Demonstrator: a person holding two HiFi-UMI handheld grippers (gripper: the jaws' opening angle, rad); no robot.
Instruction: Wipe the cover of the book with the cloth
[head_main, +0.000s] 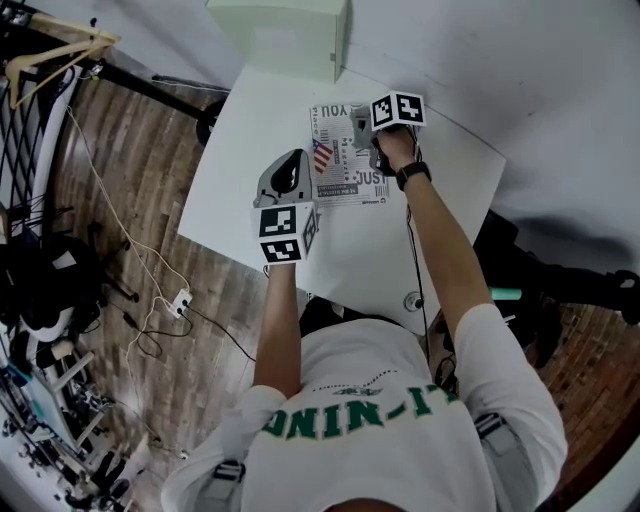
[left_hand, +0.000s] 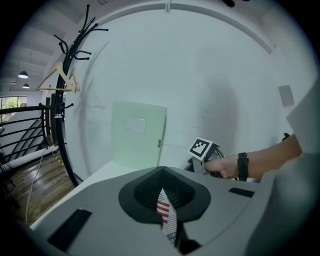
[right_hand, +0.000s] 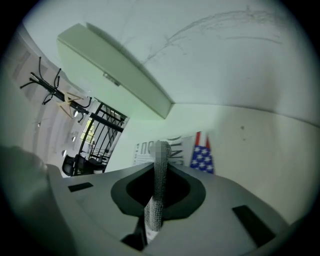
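Fingers of the left gripper (left_hand: 167, 222) are pressed shut on the near edge of the paperback book with the black-and-white printed cover (head_main: 340, 165). In my left gripper view a thin slice of it, red and white stripes over fine print, stands up between the ribbed dark pads. The right gripper (right_hand: 157, 200) pinches a narrow strip of grey knitted cloth (right_hand: 160, 175). Its weave looks coarse and bumpy, and it rises straight out of the closed jaws.

From the head view I see the book lying flat on the smooth white table (head_main: 450, 170), with the left gripper at its left edge and the right gripper over its far right corner. In the right gripper view the cover lies just beyond the cloth; I cannot tell whether the cloth touches it.

The cover is dense with newspaper-like lettering. I can read "YOU" in big capitals along the far edge, upside down to me, and "JUS" near the right corner; the rest is too small. A stars-and-stripes flag is printed on the cover's left part.

A matt pale green box (head_main: 280, 35) stands at the table's far end, against the wall. A black wristwatch (head_main: 412, 175) sits on the right wrist.
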